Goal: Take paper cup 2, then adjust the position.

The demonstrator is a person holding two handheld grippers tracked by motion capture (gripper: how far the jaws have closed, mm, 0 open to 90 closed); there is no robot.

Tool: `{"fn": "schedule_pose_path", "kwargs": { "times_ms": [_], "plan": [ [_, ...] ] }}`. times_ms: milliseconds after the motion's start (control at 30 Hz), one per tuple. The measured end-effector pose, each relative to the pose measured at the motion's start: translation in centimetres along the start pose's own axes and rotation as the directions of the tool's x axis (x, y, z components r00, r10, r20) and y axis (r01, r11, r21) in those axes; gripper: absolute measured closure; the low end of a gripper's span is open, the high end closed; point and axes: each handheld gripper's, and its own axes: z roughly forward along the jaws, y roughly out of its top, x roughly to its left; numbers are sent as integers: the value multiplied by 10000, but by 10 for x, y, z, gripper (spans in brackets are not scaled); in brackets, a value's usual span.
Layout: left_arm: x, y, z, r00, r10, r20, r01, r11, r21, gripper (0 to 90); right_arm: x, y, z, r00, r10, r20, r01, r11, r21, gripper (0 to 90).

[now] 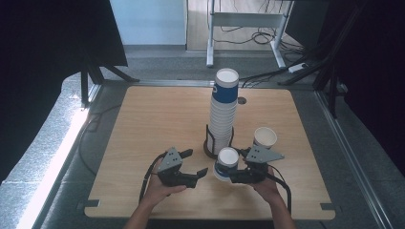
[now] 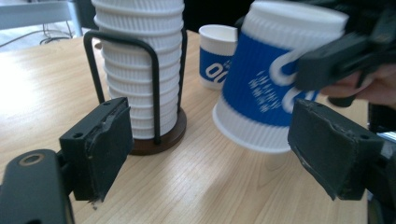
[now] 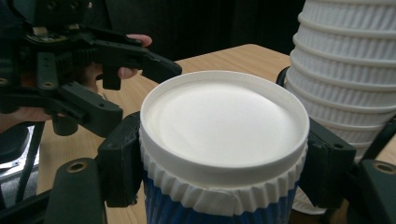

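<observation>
A blue and white ribbed paper cup hangs tilted just above the table, its closed white round end facing up. My right gripper is shut on it, one pad on each side below the rim. My left gripper is open just left of the cup, its jaws pointing at it with nothing between them. A tall stack of the same cups stands in a black wire holder right behind.
A single cup stands upright and open on the wooden table, right of the holder. Dark curtains hang on both sides, and cables and a desk frame lie on the floor beyond the far edge.
</observation>
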Motion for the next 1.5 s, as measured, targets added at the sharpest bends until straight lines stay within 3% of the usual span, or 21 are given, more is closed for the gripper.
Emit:
{"fn": "schedule_pose_path", "kwargs": {
  "times_ms": [133,300,933,1100,1333,1500],
  "plan": [
    [-3,0,0,9998,-27,206,28,10000,-51,143,1,-3,3,9996,-190,198,188,9998,64,274],
    [-10,2,2,9993,132,341,-130,9999,-77,136,-3,-4,1,9988,89,483,-83,9999,-125,274],
    [-28,2,15,9956,498,792,-517,9984,218,111,8,1,7,9996,271,106,-264,9982,-543,274],
    [-32,-1,23,9954,696,656,-731,9959,525,92,14,3,11,9998,200,37,-197,9980,-593,274],
    [-34,-5,32,9951,865,486,-896,9938,655,92,27,6,17,9990,47,-436,-77,9976,-683,274],
    [-33,-8,33,9946,985,318,-1004,9927,666,131,33,8,18,9980,-42,-636,-9,9968,-802,274]
  ]
}}
